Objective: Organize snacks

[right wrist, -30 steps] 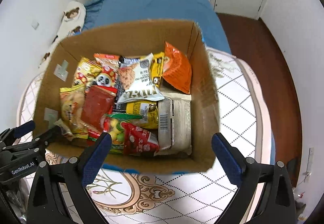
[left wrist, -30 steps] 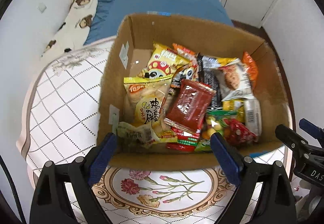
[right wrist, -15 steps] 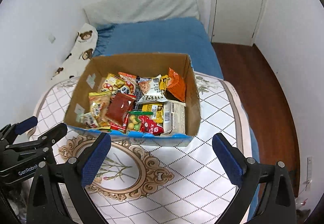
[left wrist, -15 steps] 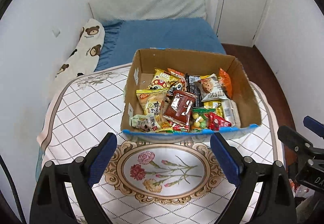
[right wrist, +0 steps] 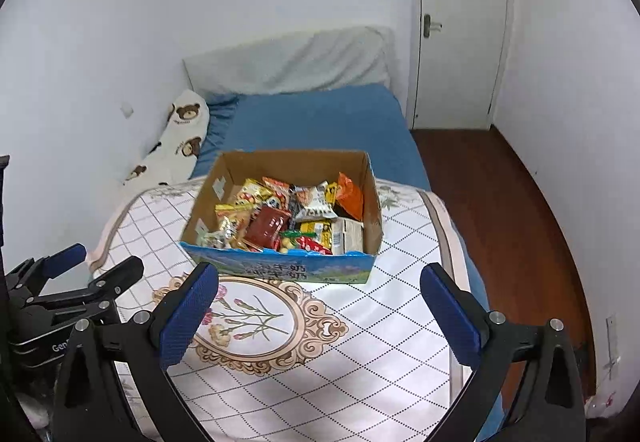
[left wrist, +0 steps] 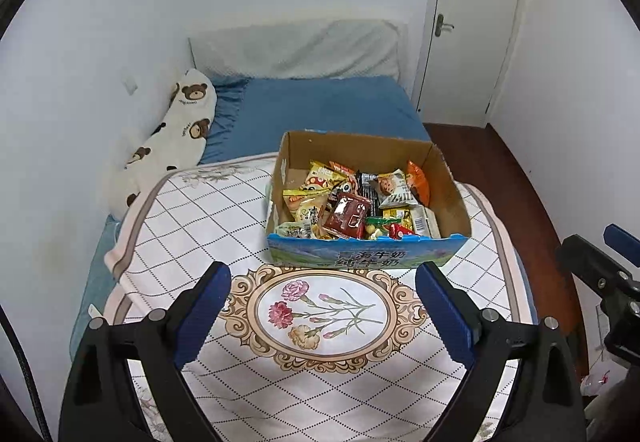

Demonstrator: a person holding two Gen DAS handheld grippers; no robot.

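Observation:
A cardboard box (left wrist: 452, 190) with a blue printed front stands on a white quilted cover with a flower medallion (left wrist: 324, 314). It holds several snack packets, among them a dark red one (left wrist: 346, 215) and an orange one (left wrist: 418, 182). The box also shows in the right wrist view (right wrist: 372, 210). My left gripper (left wrist: 323, 274) is open and empty, well back from the box front. My right gripper (right wrist: 319, 276) is open and empty, also back from the box. Each gripper shows at the edge of the other's view.
A blue bed (left wrist: 320, 110) with a bear-print pillow (left wrist: 176, 138) lies behind the box. A white door (left wrist: 468, 22) and brown wooden floor (right wrist: 500, 194) are on the right. White walls close in on the left.
Both grippers have pulled far back and up from the box. A second ago they were right above it; now the whole box, cover and room show. Both stay open.

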